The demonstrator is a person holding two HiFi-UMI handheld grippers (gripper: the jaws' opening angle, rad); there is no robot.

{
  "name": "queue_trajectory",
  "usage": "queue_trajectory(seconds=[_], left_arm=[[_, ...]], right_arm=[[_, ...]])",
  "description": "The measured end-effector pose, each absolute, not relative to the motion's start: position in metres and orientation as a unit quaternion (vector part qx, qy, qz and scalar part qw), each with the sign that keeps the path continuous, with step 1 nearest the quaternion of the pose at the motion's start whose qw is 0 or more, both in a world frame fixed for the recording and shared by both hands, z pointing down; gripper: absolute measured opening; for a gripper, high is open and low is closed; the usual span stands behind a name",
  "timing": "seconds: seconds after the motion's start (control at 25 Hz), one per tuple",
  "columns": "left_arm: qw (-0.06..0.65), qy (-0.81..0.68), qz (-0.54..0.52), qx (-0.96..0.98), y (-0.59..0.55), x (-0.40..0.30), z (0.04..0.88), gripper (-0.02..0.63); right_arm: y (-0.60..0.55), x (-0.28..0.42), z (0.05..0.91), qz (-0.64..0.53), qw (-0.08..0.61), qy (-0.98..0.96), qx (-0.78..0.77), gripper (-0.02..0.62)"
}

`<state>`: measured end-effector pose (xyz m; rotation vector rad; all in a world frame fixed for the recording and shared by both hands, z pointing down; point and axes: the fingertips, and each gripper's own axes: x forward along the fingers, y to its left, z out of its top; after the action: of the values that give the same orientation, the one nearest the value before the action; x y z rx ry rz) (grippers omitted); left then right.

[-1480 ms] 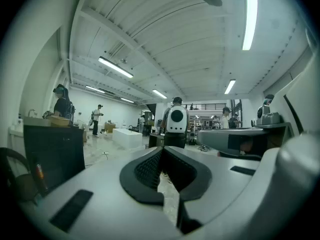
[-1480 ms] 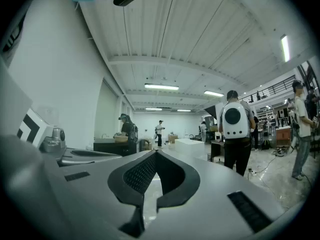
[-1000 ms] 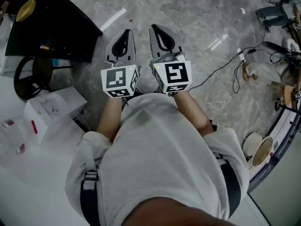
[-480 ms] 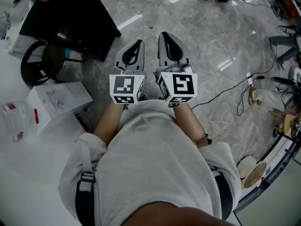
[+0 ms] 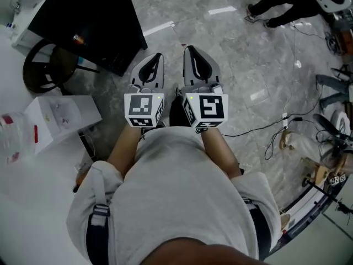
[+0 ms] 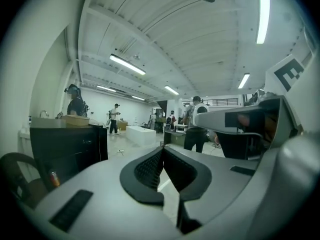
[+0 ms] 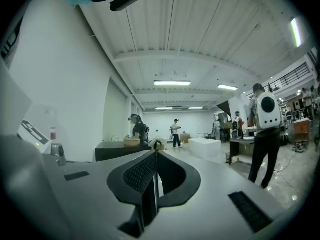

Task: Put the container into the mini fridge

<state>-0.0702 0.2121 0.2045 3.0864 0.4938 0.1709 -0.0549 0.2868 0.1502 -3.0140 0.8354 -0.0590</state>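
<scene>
STEP: approach | FINGERS: left gripper [image 5: 158, 56], right gripper [image 5: 187, 48] closed, empty | ACTION: we turn left toward the clear container [image 5: 14, 138] on the tabletop [image 5: 38, 195], opening fingers before contact.

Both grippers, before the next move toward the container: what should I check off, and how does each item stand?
1. Left gripper empty: ok, jaws together on nothing.
2. Right gripper empty: ok, jaws together on nothing.
3. Jaws ready to take something: not ok, both are shut.
4. Container found: cannot tell; only a white box shows clearly, at the left.
5. Fridge door open: cannot tell; a black cabinet stands ahead to the left, but whether it is the fridge is unclear.
</scene>
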Motion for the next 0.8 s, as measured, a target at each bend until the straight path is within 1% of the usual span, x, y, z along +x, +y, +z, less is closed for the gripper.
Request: queue_trajectory(seconds=[0.16, 0.36, 0.52, 0.68, 0.8], left_arm=[[0.000, 0.124, 0.051, 0.991, 0.196, -0.016, 0.197, 0.012], [0.003, 0.084, 0.061, 0.995, 0.186, 0.043, 0.194, 0.012], [-0.016, 0.053, 0.075, 0.996, 0.179, 0.084, 0.193, 0.012], [0.007, 0.004, 0.067, 0.998, 0.152, 0.112, 0.183, 0.012], [-0.003, -0.048, 0.061, 0.997, 0.124, 0.121, 0.177, 0.012]], right_arm=[[0.269, 0.004, 0.148, -0.019, 0.009, 0.298, -0.954, 0.038], [0.252, 0.068, 0.126, 0.006, -0.022, 0.336, -0.941, 0.040], [0.237, 0.116, 0.121, 0.007, -0.021, 0.368, -0.930, 0.040], [0.203, 0.148, 0.113, 0.011, -0.011, 0.424, -0.906, 0.040], [0.173, 0.164, 0.112, 0.011, -0.010, 0.465, -0.885, 0.040]])
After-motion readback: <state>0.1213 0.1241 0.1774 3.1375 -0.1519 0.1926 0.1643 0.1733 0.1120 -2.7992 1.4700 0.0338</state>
